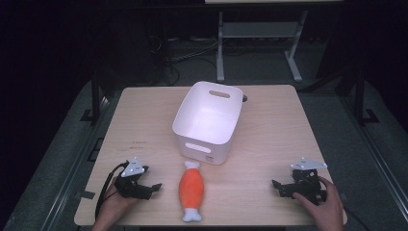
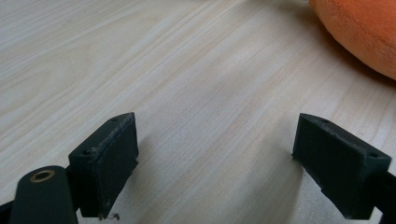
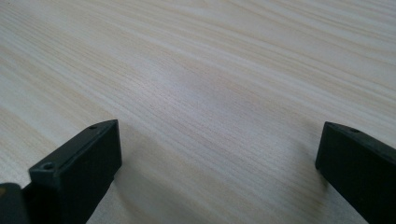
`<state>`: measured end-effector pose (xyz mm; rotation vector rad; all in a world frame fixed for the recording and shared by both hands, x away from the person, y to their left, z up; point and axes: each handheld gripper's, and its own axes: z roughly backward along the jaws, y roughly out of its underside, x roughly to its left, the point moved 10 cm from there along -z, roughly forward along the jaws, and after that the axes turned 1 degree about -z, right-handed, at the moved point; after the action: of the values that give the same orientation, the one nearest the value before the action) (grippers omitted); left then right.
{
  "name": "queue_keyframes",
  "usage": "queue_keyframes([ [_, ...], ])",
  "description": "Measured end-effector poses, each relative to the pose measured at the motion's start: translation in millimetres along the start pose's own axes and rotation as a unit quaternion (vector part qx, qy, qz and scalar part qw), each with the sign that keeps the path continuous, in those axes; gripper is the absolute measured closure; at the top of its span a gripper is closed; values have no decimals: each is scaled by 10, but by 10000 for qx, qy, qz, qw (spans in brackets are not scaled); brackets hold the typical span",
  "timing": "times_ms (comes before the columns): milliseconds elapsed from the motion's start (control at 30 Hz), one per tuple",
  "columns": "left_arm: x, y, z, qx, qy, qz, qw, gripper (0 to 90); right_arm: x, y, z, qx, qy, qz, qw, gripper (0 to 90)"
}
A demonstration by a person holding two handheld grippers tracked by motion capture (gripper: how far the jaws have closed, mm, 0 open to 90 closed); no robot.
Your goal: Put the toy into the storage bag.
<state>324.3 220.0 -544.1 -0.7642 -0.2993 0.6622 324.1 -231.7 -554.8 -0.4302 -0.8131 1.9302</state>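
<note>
A light wooden table (image 1: 269,144) stands in a dark room, and its top has fine lines running along the wood. Past the table at twelve o'clock there is a white metal frame (image 1: 260,33) with two legs standing on the grey floor (image 1: 337,125), and at about eleven o'clock a bunch of black cables (image 1: 168,57) lies on that floor. A small dark mark (image 1: 139,143) sits on the table top at about nine o'clock, and dark rails (image 1: 91,101) run along the left and right sides of the table.
</note>
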Motion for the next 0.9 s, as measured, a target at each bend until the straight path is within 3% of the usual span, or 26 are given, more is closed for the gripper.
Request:
queue_keyframes([
  [300,-2,1,17,-6,-5,10,10000,164,0,0,0,2,0,-2,10000,0],
  [333,-6,-4,30,-2,27,-10,10000,250,0,0,0,2,0,-4,10000,0],
  [433,-21,-28,49,1,115,72,9999,303,0,0,0,2,0,-5,10000,0],
  [467,-31,-48,62,8,153,23,9999,371,0,-1,0,1,-1,-4,10000,0],
  [533,-34,-63,67,6,149,10,9999,404,0,0,0,2,0,-4,10000,0],
  [633,-43,-107,75,49,213,10,9998,583,0,0,0,1,0,-3,10000,0],
  [667,-47,-124,78,61,238,10,9997,583,0,0,0,1,0,-3,10000,0],
  [900,-61,-218,62,170,380,14,9991,879,0,0,0,0,0,-1,10000,0],
])
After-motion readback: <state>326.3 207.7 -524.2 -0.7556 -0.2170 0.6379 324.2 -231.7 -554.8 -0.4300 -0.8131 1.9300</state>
